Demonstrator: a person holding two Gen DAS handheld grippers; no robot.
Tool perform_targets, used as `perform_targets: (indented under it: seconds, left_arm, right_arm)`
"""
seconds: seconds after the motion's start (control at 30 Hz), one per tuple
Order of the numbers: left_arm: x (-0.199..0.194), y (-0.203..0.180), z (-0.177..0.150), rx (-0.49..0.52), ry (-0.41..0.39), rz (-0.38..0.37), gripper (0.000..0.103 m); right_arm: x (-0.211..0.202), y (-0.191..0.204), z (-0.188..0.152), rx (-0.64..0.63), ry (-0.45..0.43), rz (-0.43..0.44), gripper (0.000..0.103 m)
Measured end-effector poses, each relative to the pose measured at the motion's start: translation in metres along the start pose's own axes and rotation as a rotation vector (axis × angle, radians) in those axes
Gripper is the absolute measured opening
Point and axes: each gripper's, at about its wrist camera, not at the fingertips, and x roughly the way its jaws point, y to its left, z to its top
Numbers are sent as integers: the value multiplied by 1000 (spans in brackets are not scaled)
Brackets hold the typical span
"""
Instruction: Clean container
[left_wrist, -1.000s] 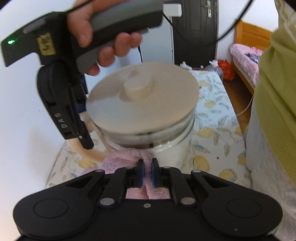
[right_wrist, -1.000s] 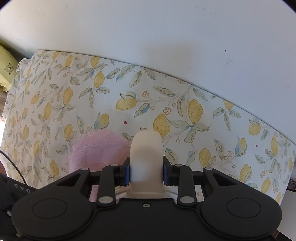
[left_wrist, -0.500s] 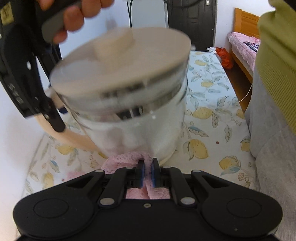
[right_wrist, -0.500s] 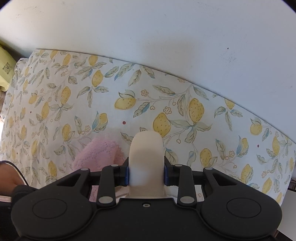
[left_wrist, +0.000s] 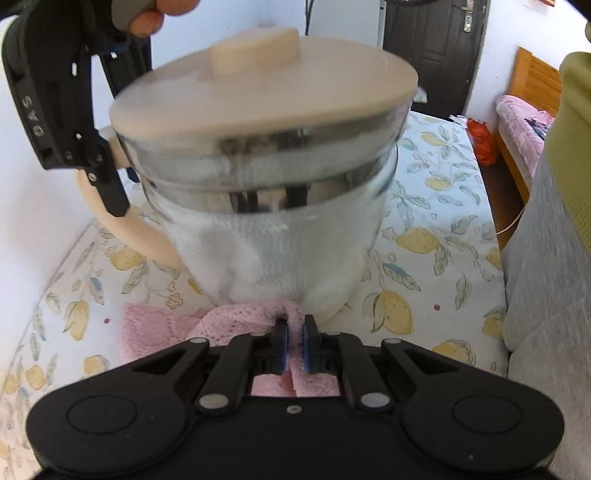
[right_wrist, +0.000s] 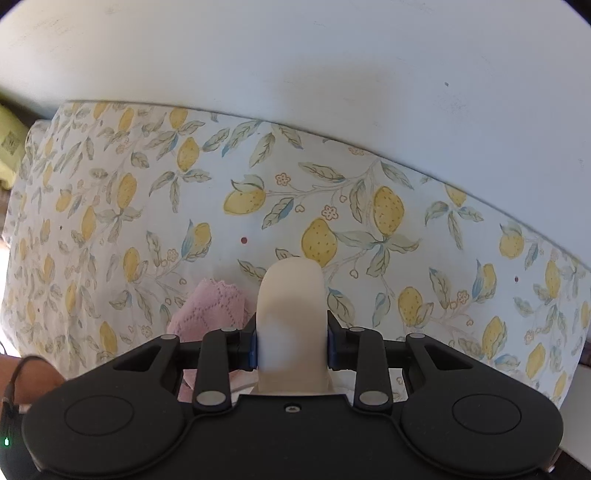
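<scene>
Glass container (left_wrist: 266, 229) is held above the lemon-print tablecloth (left_wrist: 436, 236), cream lid (left_wrist: 266, 85) seated on top; contents can't be told through the blurred glass. Its cream handle (right_wrist: 291, 317) is clamped by the right gripper (right_wrist: 291, 345). Pink cloth (left_wrist: 221, 321) is pinched in the left gripper (left_wrist: 293, 345), touching the container's lower wall.
</scene>
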Motion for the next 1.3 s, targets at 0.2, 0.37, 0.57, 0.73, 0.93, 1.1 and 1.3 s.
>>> perform_targets:
  seconds: [0.2, 0.37, 0.57, 0.73, 0.93, 1.1, 1.3]
  left_arm:
    - [-20, -7, 17, -16, 5, 41, 7]
    - [-38, -18, 32, 2, 2, 90, 8]
    - [-43, -28, 42, 2, 13, 124, 8]
    - [-31, -29, 40, -41, 26, 131, 8]
    - [-6, -30, 32, -77, 41, 107, 8]
    - [10, -28, 25, -118, 36, 86, 8]
    - [35, -28, 12, -219, 44, 82, 8]
  right_arm:
    - [-2, -1, 0, -15, 1, 7, 36]
    - [-3, -3, -2, -25, -7, 23, 37]
    - [-3, -4, -3, -38, -14, 35, 37]
    - [-3, -7, -5, -28, -27, 44, 37]
    - [-3, -14, -5, -7, -20, 45, 37]
    - [-3, -15, -6, -4, -23, 17, 37]
    - [-4, -17, -7, 1, -2, 8, 37]
